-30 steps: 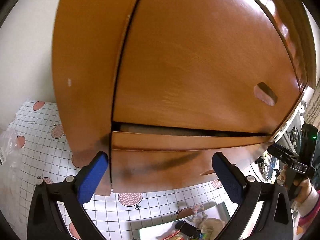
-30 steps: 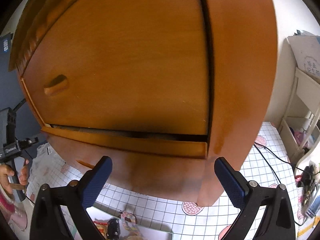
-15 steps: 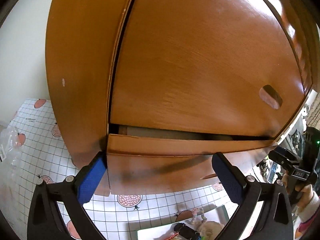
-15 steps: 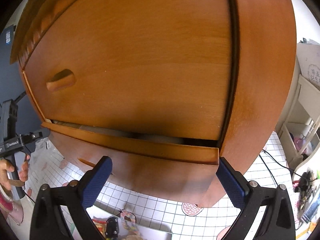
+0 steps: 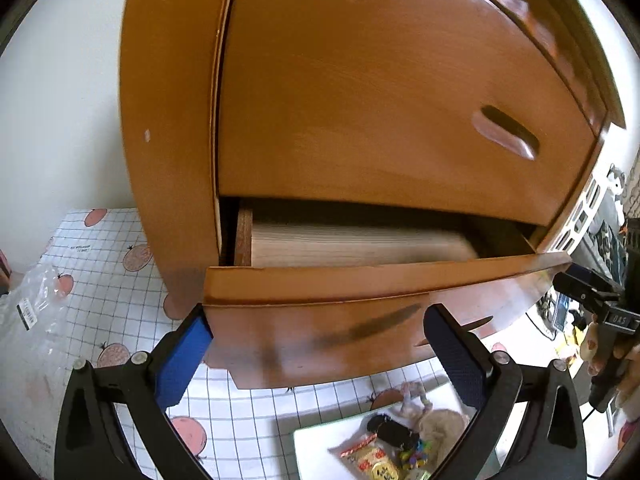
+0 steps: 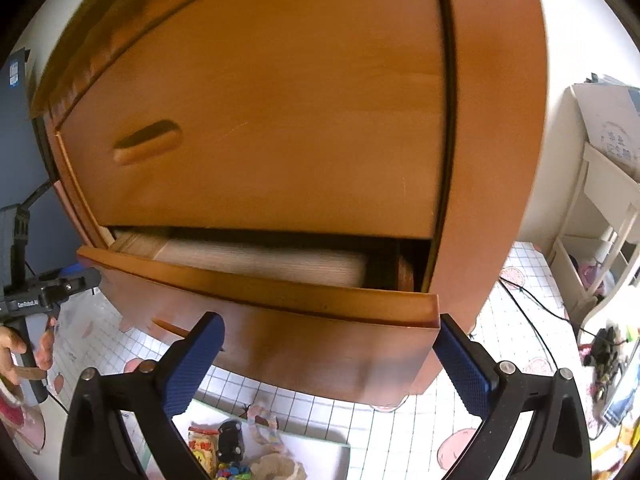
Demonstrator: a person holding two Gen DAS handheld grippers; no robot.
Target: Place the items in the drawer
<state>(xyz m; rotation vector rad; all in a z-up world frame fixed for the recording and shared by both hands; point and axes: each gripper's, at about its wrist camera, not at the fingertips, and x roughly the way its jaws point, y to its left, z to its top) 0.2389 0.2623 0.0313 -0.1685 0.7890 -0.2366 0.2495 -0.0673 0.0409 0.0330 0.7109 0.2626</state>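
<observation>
Straddling the partly open bottom drawer (image 5: 320, 320) front, the left gripper (image 5: 316, 344) gapes wide, empty. The right gripper (image 6: 328, 352) does likewise.

The tomato-print gridded floor (image 5: 100, 280) carries the wooden cabinet (image 5: 168, 120), a white tray (image 5: 316, 446) and a plastic bag (image 5: 32, 300).

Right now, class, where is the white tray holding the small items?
In both wrist views the white tray lies on the checked floor mat, low in the frame, below the part-open bottom drawer of the wooden cabinet.
</observation>
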